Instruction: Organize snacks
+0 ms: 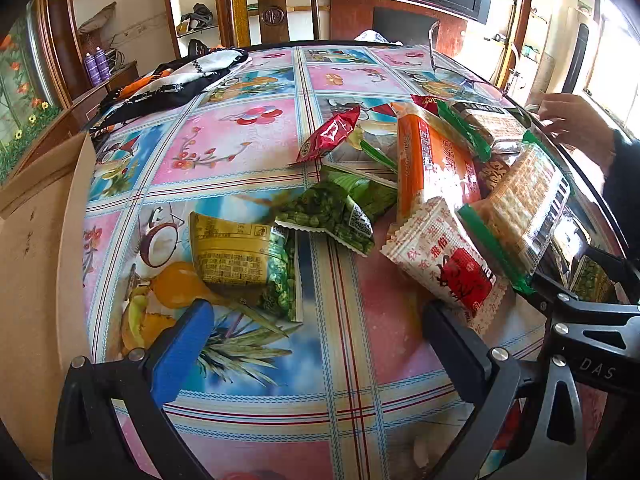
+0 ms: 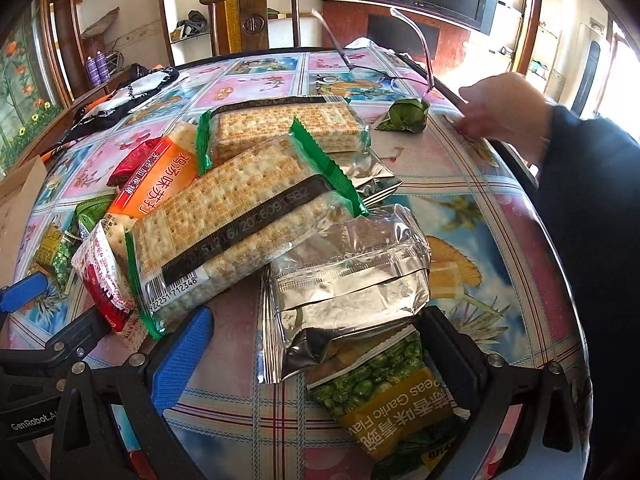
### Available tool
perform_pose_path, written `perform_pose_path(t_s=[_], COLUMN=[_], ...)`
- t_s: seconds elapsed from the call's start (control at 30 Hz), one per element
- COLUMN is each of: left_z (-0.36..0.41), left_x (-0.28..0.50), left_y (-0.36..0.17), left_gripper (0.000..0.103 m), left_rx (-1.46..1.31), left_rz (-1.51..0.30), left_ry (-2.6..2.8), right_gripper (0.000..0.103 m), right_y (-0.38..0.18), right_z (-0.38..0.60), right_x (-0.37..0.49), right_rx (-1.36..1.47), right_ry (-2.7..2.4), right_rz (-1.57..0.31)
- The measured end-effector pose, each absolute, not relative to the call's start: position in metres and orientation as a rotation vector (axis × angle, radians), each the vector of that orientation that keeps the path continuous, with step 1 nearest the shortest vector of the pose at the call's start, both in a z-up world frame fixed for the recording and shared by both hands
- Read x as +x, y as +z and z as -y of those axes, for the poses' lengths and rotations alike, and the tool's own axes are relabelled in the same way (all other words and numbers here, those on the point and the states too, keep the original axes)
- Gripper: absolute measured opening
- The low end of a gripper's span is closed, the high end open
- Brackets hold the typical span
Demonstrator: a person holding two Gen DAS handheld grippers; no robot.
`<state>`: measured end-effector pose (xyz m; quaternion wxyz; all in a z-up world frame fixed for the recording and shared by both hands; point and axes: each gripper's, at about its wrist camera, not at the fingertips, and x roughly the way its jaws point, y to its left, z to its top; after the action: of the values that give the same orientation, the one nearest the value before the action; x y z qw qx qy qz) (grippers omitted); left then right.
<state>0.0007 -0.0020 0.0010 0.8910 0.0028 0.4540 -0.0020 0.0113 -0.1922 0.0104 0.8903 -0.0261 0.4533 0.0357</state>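
- 2 grippers hang over the snack pile with nothing held: the left gripper [image 1: 316, 344] has its blue and black fingers spread wide above bare tablecloth, and the right gripper [image 2: 316, 344] is spread wide around a crinkly silver foil bag [image 2: 348, 268].
- 1 worry: the long clear cracker pack with green ends [image 2: 240, 216] leans on other packs in the middle of the right wrist view. I think pulling the foil bag could tip it and make it slide.
- Crackers may snap if squeezed hard.
- Foil looks slippery and could slip out.
- Low in the right wrist view, the yellow and green pea bag [image 2: 384, 408] pokes out from under the foil bag and might get dragged along.
- Upper right, a bare hand [image 2: 500, 108] touches the flowery round table [image 2: 500, 208] at its edge, near thin glasses [image 2: 384, 68]. A bump could happen.
- Snacks sit mixed in a messy heap on the right side of the left wrist view.
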Motion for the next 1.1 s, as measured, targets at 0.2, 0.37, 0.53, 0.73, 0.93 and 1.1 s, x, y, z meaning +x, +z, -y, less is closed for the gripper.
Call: perform_pose_path(t_s=[0.2, 0.37, 0.53, 0.73, 0.93, 1.1], left_z=[0.0023, 0.0042, 0.005, 0.0049, 0.0057, 0.0081], left_x=[0.0005, -0.0003, -0.0005, -0.0005, -0.0005, -0.0008], left_y=[0.0006, -0.0004, -0.0004, -0.0004, -0.0004, -0.0005], left_gripper=[0.103, 0.103, 0.103, 0.103, 0.103, 0.103], left_rx=[0.008, 0.019, 0.019, 0.019, 0.022, 0.025], left_rz=[-0.943, -0.942, -0.942, -0.942, -0.942, -0.942], left_ry=[-0.011, -0.031, -0.031, -0.03, -0.035, -0.039], right_gripper=[0.102, 0.102, 0.102, 0.102, 0.102, 0.102], right_y=[0.0104, 0.0104, 0.0104, 0.0103, 0.0104, 0.0104], right_z=[0.1923, 0.1924, 0.1924, 0.1924, 0.1923, 0.1905], right_x=[0.0114, 0.0114, 0.0115, 0.0115, 0.0114, 0.0113], right_rx=[-0.054, -0.054, -0.054, -0.054, -0.054, -0.054], right_ry=[0.074, 0.074, 0.074, 0.074, 0.074, 0.074], right_rz=[-0.941, -0.941, -0.941, -0.941, -0.941, -0.941])
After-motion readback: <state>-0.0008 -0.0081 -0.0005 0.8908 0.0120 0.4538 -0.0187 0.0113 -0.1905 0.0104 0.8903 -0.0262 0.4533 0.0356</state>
